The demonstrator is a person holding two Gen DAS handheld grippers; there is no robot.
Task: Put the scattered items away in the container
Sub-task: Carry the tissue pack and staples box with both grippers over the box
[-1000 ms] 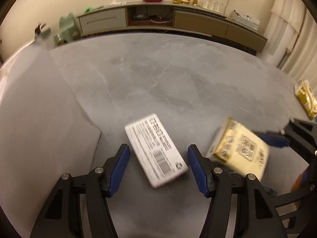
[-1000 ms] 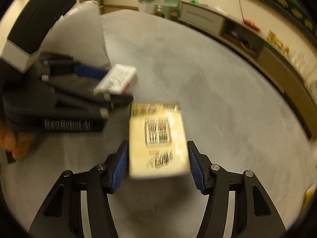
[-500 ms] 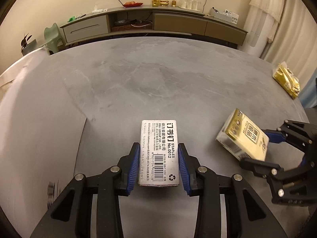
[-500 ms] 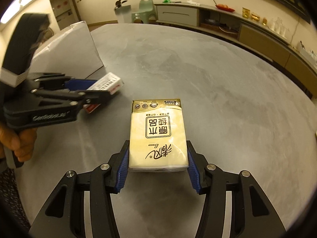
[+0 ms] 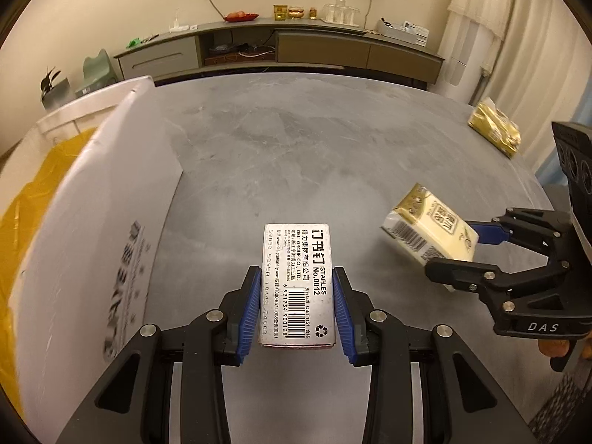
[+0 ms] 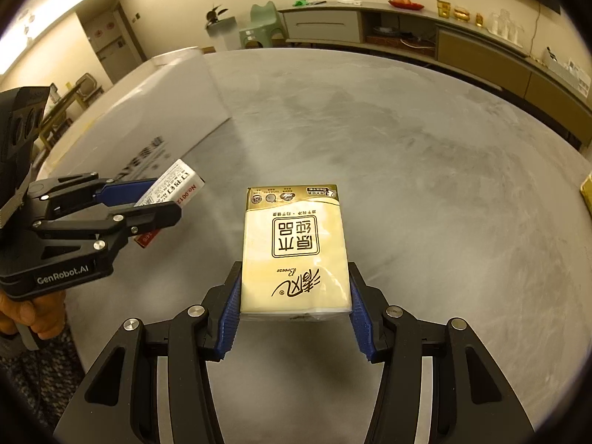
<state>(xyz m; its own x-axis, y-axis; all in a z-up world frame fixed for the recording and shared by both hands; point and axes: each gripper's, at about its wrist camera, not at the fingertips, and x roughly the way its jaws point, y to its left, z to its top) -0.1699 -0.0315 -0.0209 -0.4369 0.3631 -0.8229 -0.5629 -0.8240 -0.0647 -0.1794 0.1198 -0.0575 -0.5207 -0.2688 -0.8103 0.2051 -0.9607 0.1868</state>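
My left gripper (image 5: 297, 301) is shut on a white staples box (image 5: 296, 281) with a barcode, held above the grey table. In the right wrist view the same staples box (image 6: 174, 192) pokes out of that left gripper (image 6: 155, 201) at the left. My right gripper (image 6: 295, 307) is shut on a cream and gold tissue pack (image 6: 294, 248). In the left wrist view that tissue pack (image 5: 429, 233) hangs in the right gripper (image 5: 458, 253) at the right. A white cardboard box (image 5: 111, 199) with a yellow bag (image 5: 37, 199) inside stands at the left, close beside the staples box.
A gold packet (image 5: 494, 131) lies at the table's far right edge. The grey marbled table (image 5: 314, 140) stretches ahead. A long sideboard (image 5: 281, 50) with cups and a red dish lines the far wall. A person's hand (image 6: 26, 310) holds the left gripper's handle.
Both grippers have lifted their items off the table. The left gripper closed on the staples box and swung toward the white box, whose open top with the yellow bag has come into view.
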